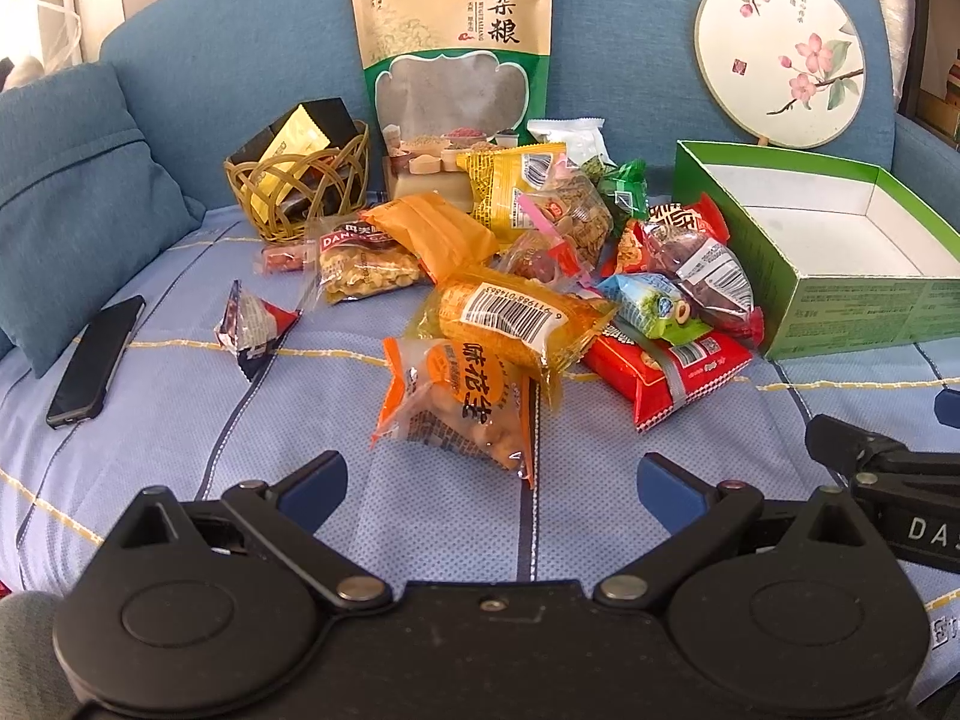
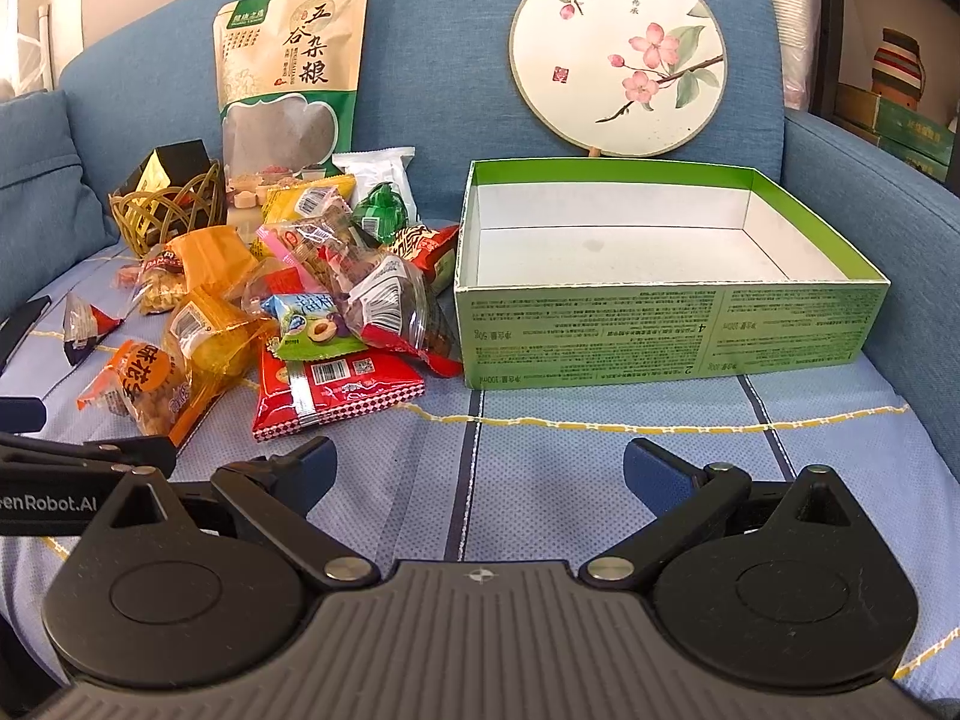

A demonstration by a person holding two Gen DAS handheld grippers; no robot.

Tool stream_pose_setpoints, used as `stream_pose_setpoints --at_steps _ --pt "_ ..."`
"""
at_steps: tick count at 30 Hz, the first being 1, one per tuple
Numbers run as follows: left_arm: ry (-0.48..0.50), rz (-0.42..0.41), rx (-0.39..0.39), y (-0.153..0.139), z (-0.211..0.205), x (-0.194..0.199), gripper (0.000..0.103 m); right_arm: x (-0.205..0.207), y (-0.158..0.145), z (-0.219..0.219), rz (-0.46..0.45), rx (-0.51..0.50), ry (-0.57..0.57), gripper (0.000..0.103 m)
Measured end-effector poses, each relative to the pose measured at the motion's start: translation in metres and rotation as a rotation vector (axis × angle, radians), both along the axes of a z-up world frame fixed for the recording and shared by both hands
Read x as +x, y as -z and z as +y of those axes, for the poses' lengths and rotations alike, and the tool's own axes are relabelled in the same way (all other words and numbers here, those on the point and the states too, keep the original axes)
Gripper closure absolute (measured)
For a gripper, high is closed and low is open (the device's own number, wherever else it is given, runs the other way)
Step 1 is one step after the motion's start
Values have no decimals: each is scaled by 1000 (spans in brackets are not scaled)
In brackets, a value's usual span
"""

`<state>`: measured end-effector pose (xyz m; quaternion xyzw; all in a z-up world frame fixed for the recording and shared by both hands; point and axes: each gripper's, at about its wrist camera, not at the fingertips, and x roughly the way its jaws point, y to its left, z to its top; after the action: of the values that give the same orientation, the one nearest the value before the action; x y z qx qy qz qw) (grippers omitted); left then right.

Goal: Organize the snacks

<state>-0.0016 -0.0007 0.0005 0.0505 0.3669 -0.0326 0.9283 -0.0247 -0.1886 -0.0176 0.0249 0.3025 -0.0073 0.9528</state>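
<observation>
A heap of snack packets lies on the blue sofa seat. Nearest my left gripper is an orange peanut bag, just beyond its open fingers. A yellow barcoded packet and a red packet lie behind it. The green box stands open with a bare white floor, to the right of the heap. My right gripper is open over the bare seat, in front of the box, holding nothing.
A tall grain pouch and a round painted fan lean on the backrest. A woven basket holds dark and gold packets at left. A black phone and a blue cushion lie at far left.
</observation>
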Motion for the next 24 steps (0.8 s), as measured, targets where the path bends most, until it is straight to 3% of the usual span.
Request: stream_pose_setpoints --at_steps 8,11,16,18,19,20,22,24 --pt "27 7 -54 -5 14 4 0 -1 1 3 -36 20 -50 0" --pt "27 12 -113 -12 31 10 0 -3 0 3 -112 71 -112 0" --pt "52 25 -249 -29 56 20 0 7 -5 19 -65 106 -278 0" --pt "89 16 -284 -34 56 20 3 17 -5 29 -35 69 -335 0" --pt "112 14 -295 -35 54 20 10 23 -3 33 -30 41 -364 0" --pt "137 18 -308 -35 51 21 23 28 -1 35 -27 18 -386 0" --pt "182 42 -346 -34 43 25 37 42 5 36 -7 -22 -394 0" --pt "225 67 -383 -30 35 30 38 62 11 29 40 15 -407 0"
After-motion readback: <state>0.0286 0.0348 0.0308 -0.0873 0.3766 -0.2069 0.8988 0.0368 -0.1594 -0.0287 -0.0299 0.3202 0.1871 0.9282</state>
